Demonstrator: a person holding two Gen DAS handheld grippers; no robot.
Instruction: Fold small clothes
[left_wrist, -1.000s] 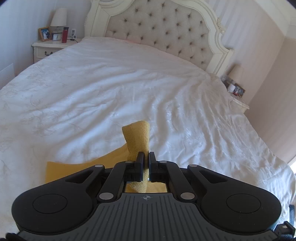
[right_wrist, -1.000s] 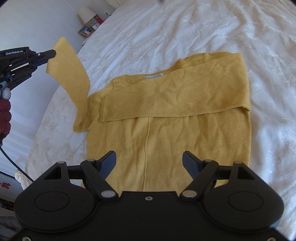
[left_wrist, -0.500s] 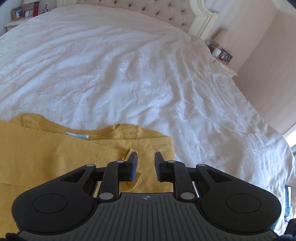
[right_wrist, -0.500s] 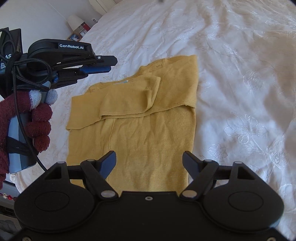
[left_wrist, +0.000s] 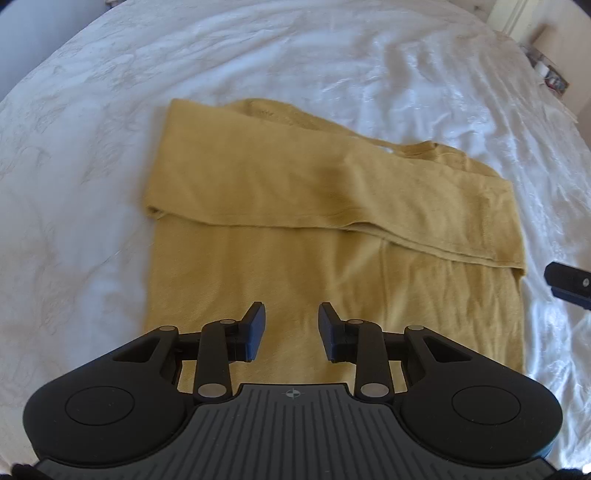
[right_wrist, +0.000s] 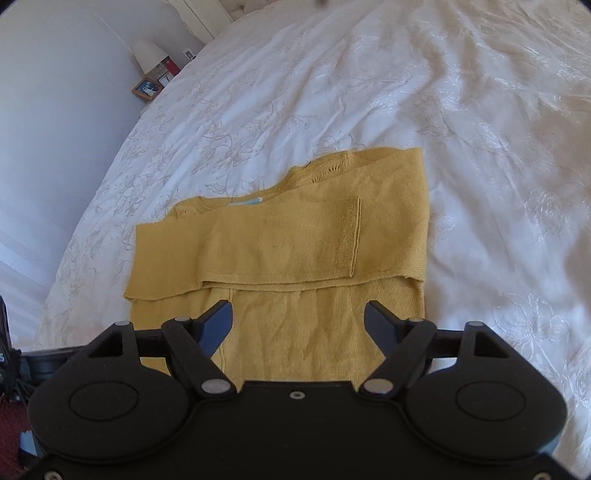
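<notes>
A mustard-yellow knit sweater (right_wrist: 295, 258) lies flat on the white embroidered bedspread (right_wrist: 461, 129), near the edge closest to me. Its long axis runs away from me: hem toward my tools, neckline (right_wrist: 317, 171) toward the far end of the bed. Both sleeves are folded across the chest, forming one band that crosses the body from side to side; a ribbed cuff (right_wrist: 347, 236) lies on top, toward the right. A pale blue label (right_wrist: 247, 202) peeks out at the collar.

My left gripper (left_wrist: 291, 328) hovers over the sweater's lower half, its jaws opening with nothing between them. My right gripper (right_wrist: 298, 321) hangs above the hem area with its jaws spread wide, gripping nothing.

The hem is hidden behind both tools. The left wrist view is motion-blurred, softening the knit texture. A lamp (right_wrist: 147, 55) and a framed picture (right_wrist: 147, 88) stand beyond the bed's far corner, too small to make out in detail.
</notes>
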